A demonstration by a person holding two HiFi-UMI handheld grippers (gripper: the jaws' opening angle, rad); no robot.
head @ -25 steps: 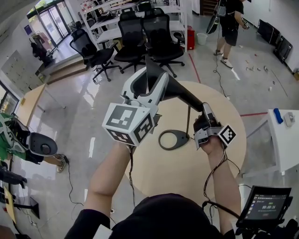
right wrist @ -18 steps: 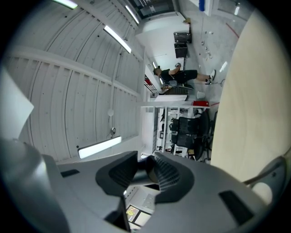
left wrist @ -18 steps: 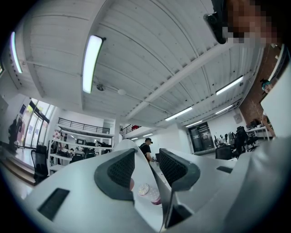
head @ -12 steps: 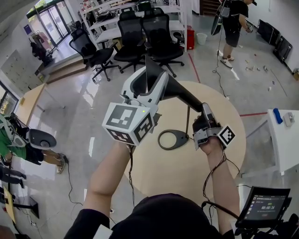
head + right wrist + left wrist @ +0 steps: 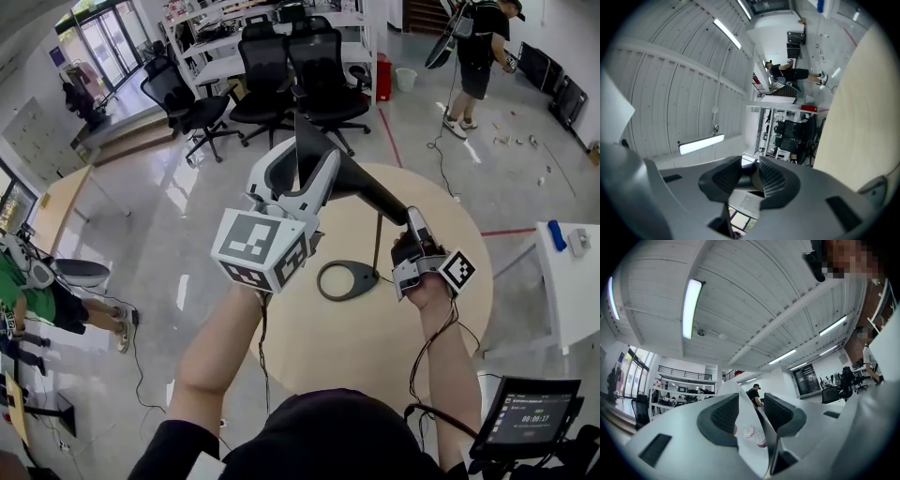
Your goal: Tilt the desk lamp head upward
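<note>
The left gripper (image 5: 302, 155) is held high, its jaws pressed on the thin lamp head (image 5: 298, 131), which points steeply up; the right gripper (image 5: 411, 223) clamps the arm (image 5: 370, 192); the base (image 5: 366, 277) rests on the round table (image 5: 375, 347).

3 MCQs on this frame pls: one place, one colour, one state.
1. Where does the lamp base stand? A) floor B) round table C) white shelf
2. Colour of the lamp base? A) white B) black C) red
3. State of the right gripper? A) open, empty B) lying on the table C) shut on the lamp arm

1 B: its ring rests on the tan tabletop. 2 B: the ring is black. 3 C: its pads clamp the dark arm, while the left gripper has the lamp head between its pads.
</note>
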